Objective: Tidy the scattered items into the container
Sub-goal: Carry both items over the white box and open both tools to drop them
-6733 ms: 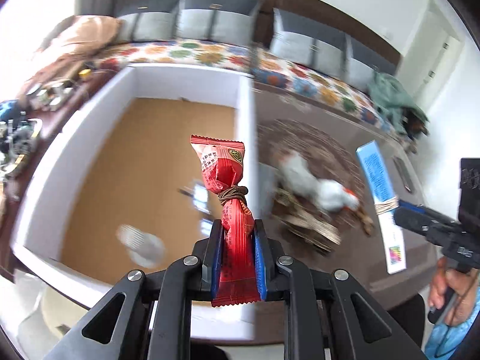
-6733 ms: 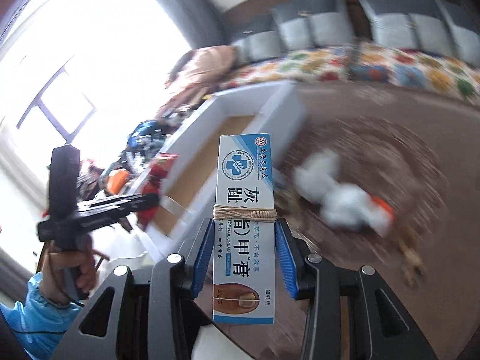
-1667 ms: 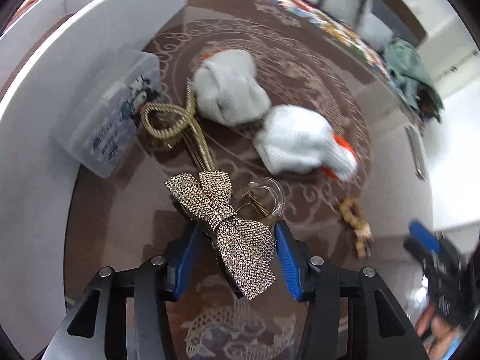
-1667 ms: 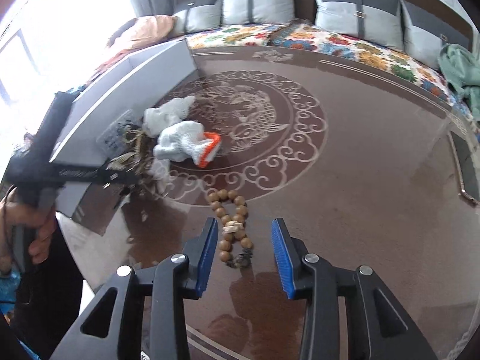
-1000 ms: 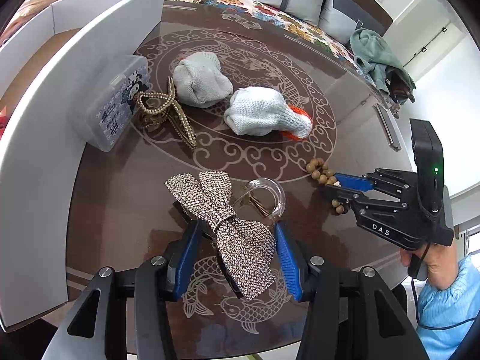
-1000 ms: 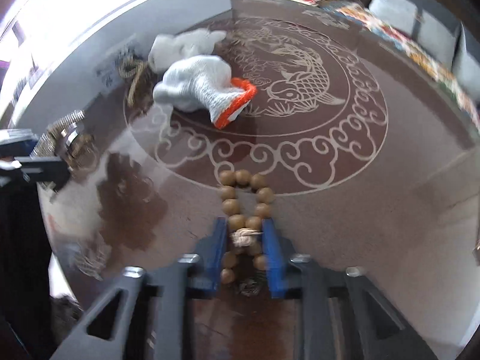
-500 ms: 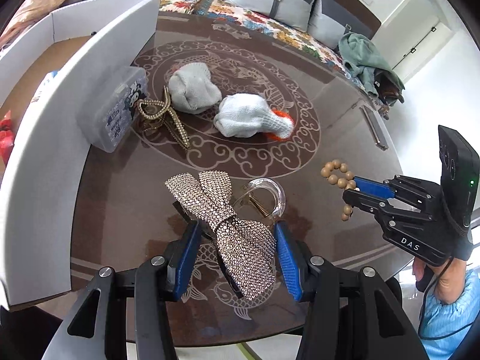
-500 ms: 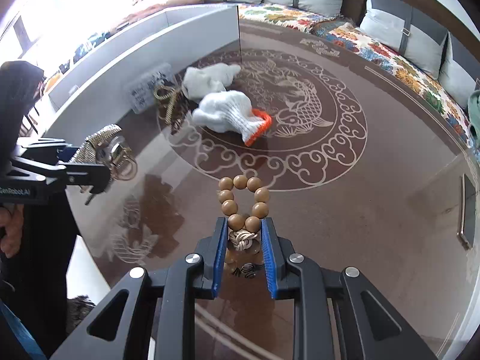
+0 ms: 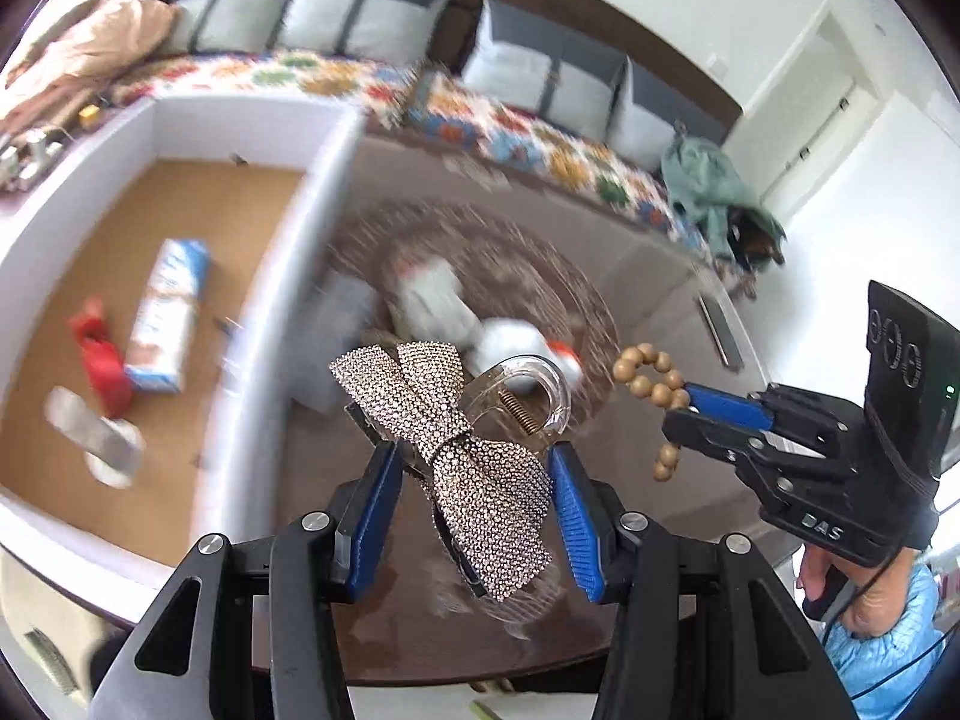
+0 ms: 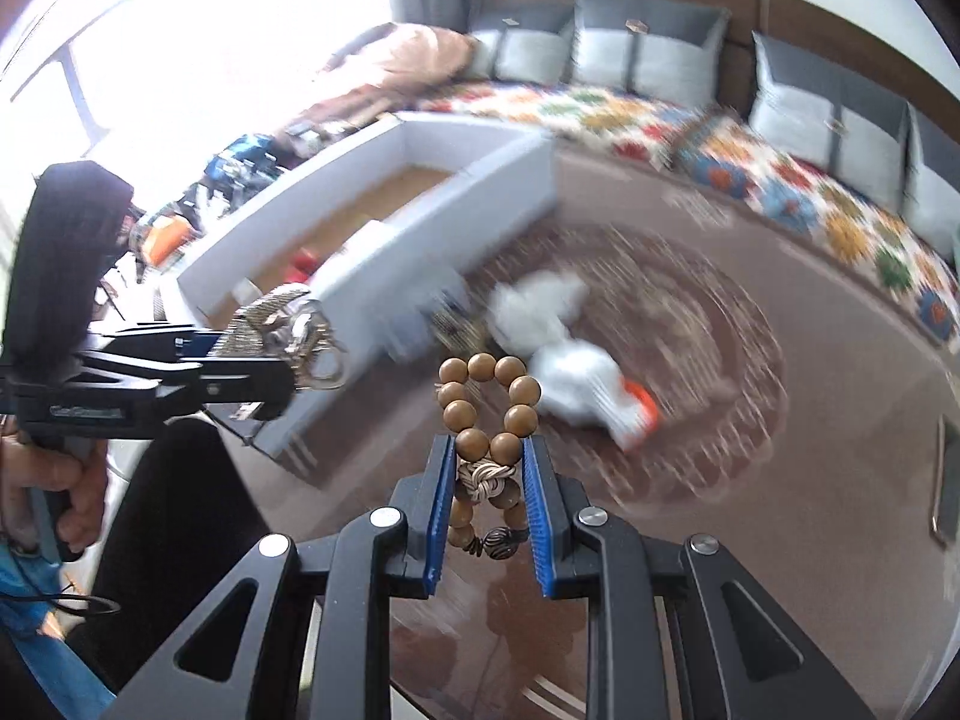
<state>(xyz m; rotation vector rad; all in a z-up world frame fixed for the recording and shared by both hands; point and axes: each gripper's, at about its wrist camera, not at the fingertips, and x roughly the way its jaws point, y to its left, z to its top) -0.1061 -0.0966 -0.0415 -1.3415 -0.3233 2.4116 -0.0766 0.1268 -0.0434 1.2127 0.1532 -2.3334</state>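
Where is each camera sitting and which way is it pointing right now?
Left wrist: sits on the left gripper, looking along its jaws, shut on the bow clip, toward the box, table and sofa; the right gripper and its hand show at right.
Right wrist: sits on the right gripper, looking along jaws shut on the beads; the left gripper and its hand show at left.
Shared: box, gloves, both grippers.

The letters "DAS" stand in pale print on the black body of the right hand-held gripper (image 9: 690, 405), seen from the left wrist. Print on the blue and white box (image 9: 168, 318) in the container (image 9: 270, 276) is too blurred to read.
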